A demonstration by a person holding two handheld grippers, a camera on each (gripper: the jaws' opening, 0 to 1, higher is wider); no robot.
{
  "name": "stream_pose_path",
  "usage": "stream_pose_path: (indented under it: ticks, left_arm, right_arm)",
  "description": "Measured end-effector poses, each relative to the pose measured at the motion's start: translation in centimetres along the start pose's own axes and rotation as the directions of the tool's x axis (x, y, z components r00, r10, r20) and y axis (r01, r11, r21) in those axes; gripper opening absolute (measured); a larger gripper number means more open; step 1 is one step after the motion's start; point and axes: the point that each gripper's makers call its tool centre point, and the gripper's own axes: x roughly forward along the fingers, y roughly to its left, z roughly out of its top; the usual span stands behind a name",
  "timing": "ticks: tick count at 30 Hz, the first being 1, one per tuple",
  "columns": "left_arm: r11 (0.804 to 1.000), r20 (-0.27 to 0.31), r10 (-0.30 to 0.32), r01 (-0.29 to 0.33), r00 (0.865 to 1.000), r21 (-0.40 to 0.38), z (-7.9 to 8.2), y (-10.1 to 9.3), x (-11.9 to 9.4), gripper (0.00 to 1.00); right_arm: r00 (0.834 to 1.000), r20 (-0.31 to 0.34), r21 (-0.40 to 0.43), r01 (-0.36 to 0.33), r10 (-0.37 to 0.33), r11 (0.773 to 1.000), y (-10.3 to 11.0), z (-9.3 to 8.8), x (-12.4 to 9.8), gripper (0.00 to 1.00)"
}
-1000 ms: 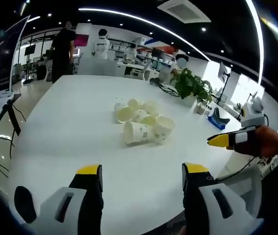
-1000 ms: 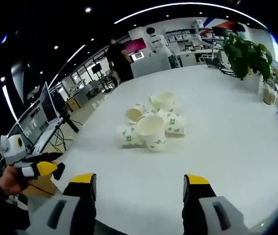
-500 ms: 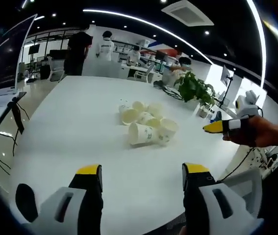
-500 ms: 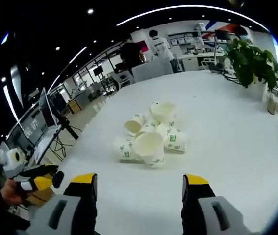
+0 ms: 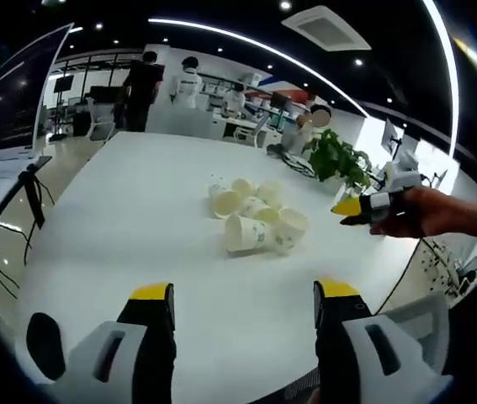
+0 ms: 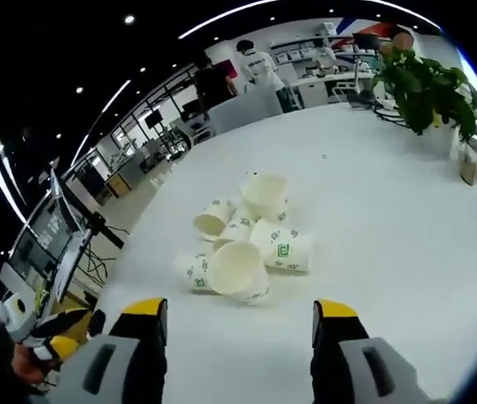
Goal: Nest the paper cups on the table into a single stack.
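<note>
Both claws, left point(image 5: 242, 303) and right point(image 6: 240, 316), have come nearer the cups point(image 6: 242, 244), jaws apart and empty, so stacking has not begun.

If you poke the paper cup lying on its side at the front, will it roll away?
Probably a little. The front cup lies on its side on the smooth white table, so it could roll in a curve. It looks thin and light, so a hard squeeze might crush it. Neighbouring cups may stop it.
</note>
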Motion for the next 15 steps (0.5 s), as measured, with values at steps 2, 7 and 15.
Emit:
stream_pose_path:
  ticks: [2, 7, 15]
  left_arm:
    - [1.0, 0.002, 0.002, -0.002, 1.0, 0.0, 0.0, 0.2, 0.0, 0.67]
    - [1.0, 0.007, 0.008, -0.008, 1.0, -0.01, 0.1, 0.5, -0.2, 0.67]
    - [1.0, 0.006, 0.012, -0.011, 1.0, -0.019, -0.1, 0.5, -0.4, 0.66]
  right_arm:
    - [1.0, -0.009, 0.008, 0.007, -0.006, 1.0, 0.0, -0.1, 0.2, 0.69]
    - [0.999, -0.042, 0.015, 0.012, -0.011, 1.0, 0.0, 0.4, 0.7, 0.69]
    - [0.996, -0.082, 0.02, 0.035, -0.033, 0.999, -1.0, 1.5, 1.6, 0.67]
